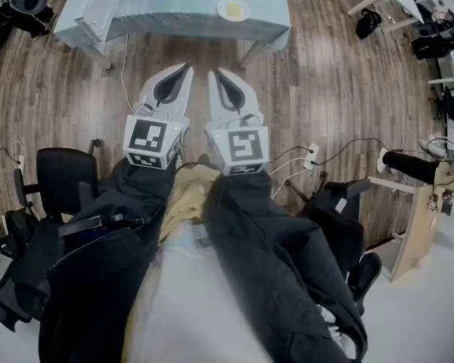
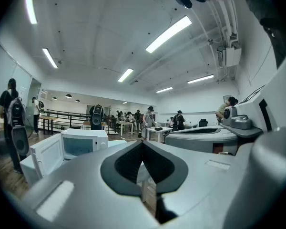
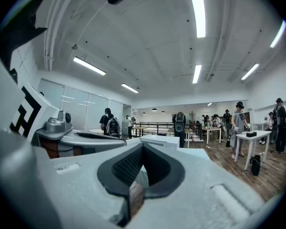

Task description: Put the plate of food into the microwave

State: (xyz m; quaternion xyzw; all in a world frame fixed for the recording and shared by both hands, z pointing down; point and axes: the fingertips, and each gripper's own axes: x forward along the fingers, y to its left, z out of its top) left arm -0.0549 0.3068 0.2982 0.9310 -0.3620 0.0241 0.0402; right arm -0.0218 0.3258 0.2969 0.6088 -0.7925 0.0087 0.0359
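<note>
A plate of food (image 1: 233,9) sits on the table with the pale blue cloth (image 1: 265,6), far ahead of both grippers. The white microwave (image 2: 83,143) stands on that table with its door (image 2: 47,154) swung open to the left; the door (image 1: 87,12) also shows in the head view. My left gripper (image 1: 187,68) and right gripper (image 1: 212,74) are held side by side close to my body, well short of the table. Both are shut with nothing between their jaws. The microwave's top (image 3: 159,140) peeks over the right gripper's jaws.
Black office chairs (image 1: 64,176) (image 1: 340,218) stand at my left and right on the wooden floor. Cables and a power strip (image 1: 310,153) lie on the floor to the right. Several people (image 2: 150,120) and white tables (image 3: 257,140) fill the room beyond.
</note>
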